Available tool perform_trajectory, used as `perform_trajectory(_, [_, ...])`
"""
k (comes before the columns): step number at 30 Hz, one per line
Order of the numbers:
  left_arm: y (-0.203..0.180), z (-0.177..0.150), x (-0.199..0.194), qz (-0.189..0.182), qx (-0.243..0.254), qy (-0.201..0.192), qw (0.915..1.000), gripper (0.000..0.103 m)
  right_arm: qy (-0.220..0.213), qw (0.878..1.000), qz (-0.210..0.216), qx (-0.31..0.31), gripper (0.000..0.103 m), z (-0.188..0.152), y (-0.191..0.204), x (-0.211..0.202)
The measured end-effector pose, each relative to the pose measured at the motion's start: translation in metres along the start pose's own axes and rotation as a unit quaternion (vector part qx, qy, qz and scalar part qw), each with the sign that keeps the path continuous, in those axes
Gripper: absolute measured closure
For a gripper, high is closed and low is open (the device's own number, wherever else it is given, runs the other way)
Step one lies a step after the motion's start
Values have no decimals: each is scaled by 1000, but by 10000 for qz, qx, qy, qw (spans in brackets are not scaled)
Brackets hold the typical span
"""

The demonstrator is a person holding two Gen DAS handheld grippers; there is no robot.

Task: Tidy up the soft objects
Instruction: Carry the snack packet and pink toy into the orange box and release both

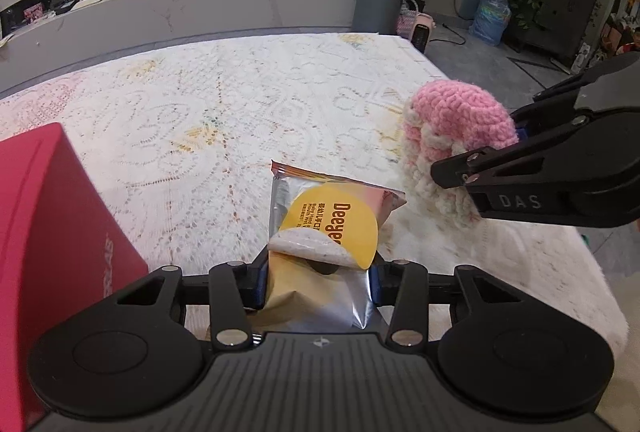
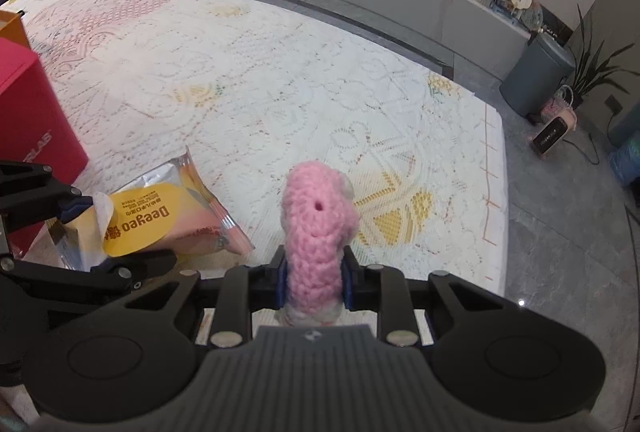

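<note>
My left gripper (image 1: 318, 286) is shut on a silver and yellow wet-wipes packet (image 1: 326, 216), held just above the lace-covered mat; its peel flap is curled up. The packet also shows in the right wrist view (image 2: 160, 222), with the left gripper (image 2: 100, 232) around its near end. My right gripper (image 2: 314, 280) is shut on a pink and cream crocheted toy (image 2: 316, 228), which stands up between the jaws. In the left wrist view the toy (image 1: 456, 124) hangs to the right of the packet, clamped by the right gripper (image 1: 500, 152).
A red box (image 1: 52, 244) stands at the left, close to the left gripper; it also shows in the right wrist view (image 2: 28, 116). The white lace mat (image 1: 224, 100) spreads ahead. Beyond it are a long low cabinet (image 1: 192, 4), a grey bin (image 1: 380, 0) and grey floor (image 2: 560, 232) on the right.
</note>
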State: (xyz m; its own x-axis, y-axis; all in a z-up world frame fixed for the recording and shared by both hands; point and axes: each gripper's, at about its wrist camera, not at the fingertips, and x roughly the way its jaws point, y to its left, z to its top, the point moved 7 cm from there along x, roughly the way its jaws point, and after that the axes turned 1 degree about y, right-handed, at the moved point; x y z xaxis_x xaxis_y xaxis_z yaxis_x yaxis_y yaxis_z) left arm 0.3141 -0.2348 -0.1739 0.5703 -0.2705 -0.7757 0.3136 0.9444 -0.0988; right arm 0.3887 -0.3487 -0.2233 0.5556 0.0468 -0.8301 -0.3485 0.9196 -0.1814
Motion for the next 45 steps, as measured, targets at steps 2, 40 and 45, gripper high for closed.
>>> perform_trajectory(2, [-2, -2, -10, -46, -39, -16, 10000, 53, 6, 10000, -26, -47, 79, -4, 3, -9])
perform_trajectory(40, [93, -32, -223, 396, -777, -1068, 9905, 53, -980, 9847, 13, -1441, 79, 13, 183, -204])
perform_trajectory(45, [123, -35, -236, 566, -955, -1202, 9865, 53, -1191, 9792, 83, -1643, 79, 34, 214, -218])
